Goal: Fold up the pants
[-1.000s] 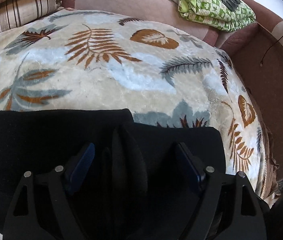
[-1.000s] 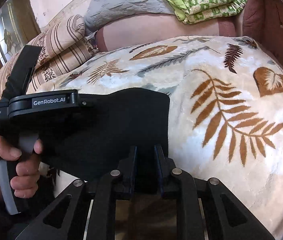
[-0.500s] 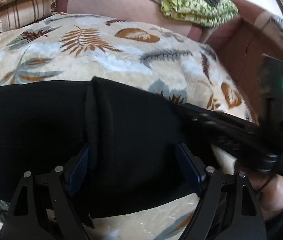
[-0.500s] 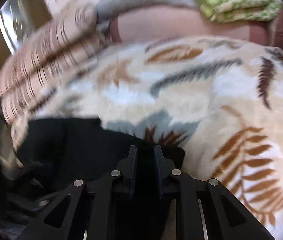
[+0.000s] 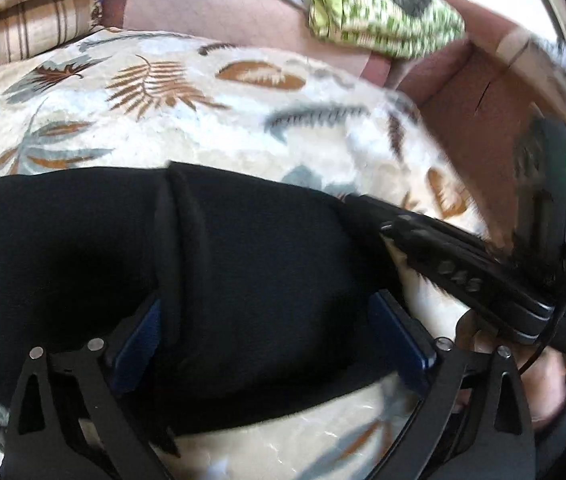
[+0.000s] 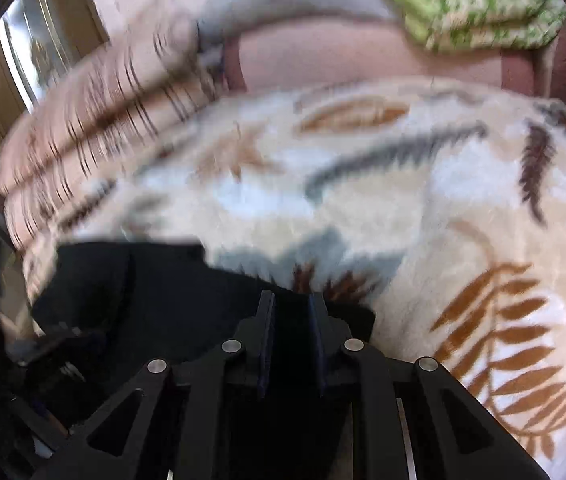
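Note:
Black pants (image 5: 263, 248) lie folded across the leaf-print blanket (image 5: 203, 128), with a raised crease running toward the camera. My left gripper (image 5: 269, 340) straddles the pants' near edge. Its jaws are opening wide, the blue pads (image 5: 139, 340) standing off the cloth, which lies loose between them. My right gripper (image 6: 291, 320) is shut on the pants' (image 6: 155, 292) right edge, with black fabric pinched between its narrow fingers. In the left wrist view its black body (image 5: 483, 276) reaches in from the right, and a hand (image 5: 543, 392) is on the handle.
Folded green patterned cloth (image 5: 379, 12) lies at the far back on a pinkish cushion (image 5: 211, 12). Striped pillows (image 6: 95, 120) are stacked at the back left. A brown wooden side (image 5: 483, 120) borders the blanket on the right. The blanket (image 6: 403, 200) stretches far and right.
The left jaws have spread wider off the bunched fabric. The right gripper has come into the left view, drawing the pants' edge across. Both views have shifted and blurred.

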{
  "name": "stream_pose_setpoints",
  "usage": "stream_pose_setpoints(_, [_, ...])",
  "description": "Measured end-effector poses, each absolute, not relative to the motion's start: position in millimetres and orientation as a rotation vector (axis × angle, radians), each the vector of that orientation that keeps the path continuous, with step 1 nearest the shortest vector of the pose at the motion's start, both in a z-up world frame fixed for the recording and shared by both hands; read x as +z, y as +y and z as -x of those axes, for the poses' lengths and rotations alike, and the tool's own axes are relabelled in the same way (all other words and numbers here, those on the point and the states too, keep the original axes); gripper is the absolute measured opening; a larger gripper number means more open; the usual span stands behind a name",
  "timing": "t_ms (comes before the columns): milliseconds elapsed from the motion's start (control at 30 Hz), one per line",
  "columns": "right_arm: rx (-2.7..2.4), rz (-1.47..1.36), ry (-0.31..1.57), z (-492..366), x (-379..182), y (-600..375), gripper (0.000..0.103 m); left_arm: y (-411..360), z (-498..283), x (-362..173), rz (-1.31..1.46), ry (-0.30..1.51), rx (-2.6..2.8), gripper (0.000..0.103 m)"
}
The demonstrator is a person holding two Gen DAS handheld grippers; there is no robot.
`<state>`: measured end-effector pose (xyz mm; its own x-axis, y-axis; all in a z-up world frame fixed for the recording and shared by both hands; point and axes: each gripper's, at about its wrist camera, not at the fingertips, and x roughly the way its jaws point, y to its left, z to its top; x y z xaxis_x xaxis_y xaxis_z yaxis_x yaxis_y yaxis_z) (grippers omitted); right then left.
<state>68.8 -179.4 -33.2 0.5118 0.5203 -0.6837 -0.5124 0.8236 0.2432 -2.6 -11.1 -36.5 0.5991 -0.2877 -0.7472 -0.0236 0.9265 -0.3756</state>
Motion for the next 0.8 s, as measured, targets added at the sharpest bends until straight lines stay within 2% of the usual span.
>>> stream_pose_setpoints(67, [0.599,-0.070,0.720,-51,-11,-197,0.022,5,16,-15,0.368,0.869,-0.088,0.099])
stream_pose_setpoints(100, [0.593,-0.084,0.686,-43,-4,-202,0.035,11,23,-5,0.350,0.841,-0.053,0.099])
stream_pose_setpoints(133, [0.592,-0.084,0.649,-34,4,-207,0.054,20,31,9,0.313,0.804,0.008,0.099])
stream_pose_setpoints(200, [0.560,-0.052,0.593,-14,16,-213,0.073,35,43,27,0.257,0.753,0.136,0.099])
stream_pose_setpoints(267, [0.554,-0.078,0.551,6,24,-221,0.075,51,55,43,0.214,0.711,0.272,0.099])
stream_pose_setpoints(400, [0.605,-0.198,0.629,14,19,-228,0.075,66,67,52,0.141,0.669,0.370,0.099])
stream_pose_setpoints(700, [0.591,-0.156,0.719,2,1,-205,0.076,100,75,33,0.198,0.723,0.397,0.099])
stream_pose_setpoints(800, [0.588,-0.151,0.723,1,-3,-202,0.076,125,84,22,0.308,0.748,0.303,0.099])
